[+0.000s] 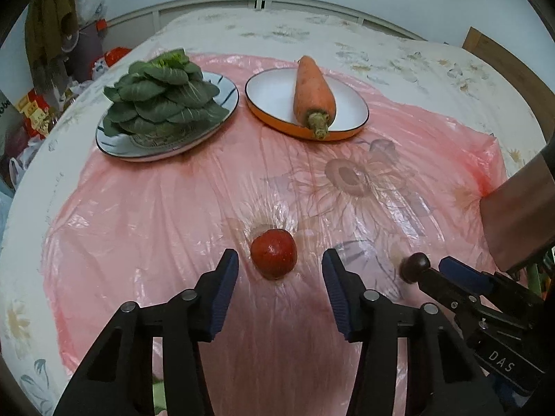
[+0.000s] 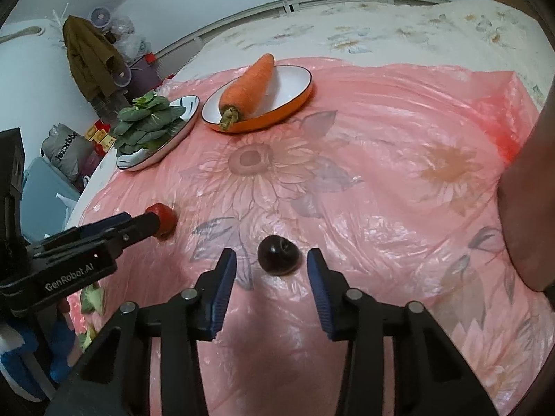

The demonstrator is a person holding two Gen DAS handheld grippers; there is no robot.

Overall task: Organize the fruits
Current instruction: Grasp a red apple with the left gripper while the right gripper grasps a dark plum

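Two plates sit on the pink sheet (image 1: 138, 208): one blue-rimmed plate (image 1: 227, 85) heaped with one leafy green bunch (image 1: 163, 97), one orange-rimmed plate (image 1: 270, 93) carrying one carrot (image 1: 314, 90). Two small round fruits (one red fruit (image 1: 274, 258), one dark fruit (image 2: 279, 254)). Two grippers.

On the bed (image 1: 399, 45) lies a sheet (image 1: 138, 215) with two plates at its far end, greens (image 1: 159, 100) on the left one, carrot (image 1: 314, 93) in the right, tomato (image 1: 274, 258) and plum (image 2: 279, 254) nearer, tomato left of plum.
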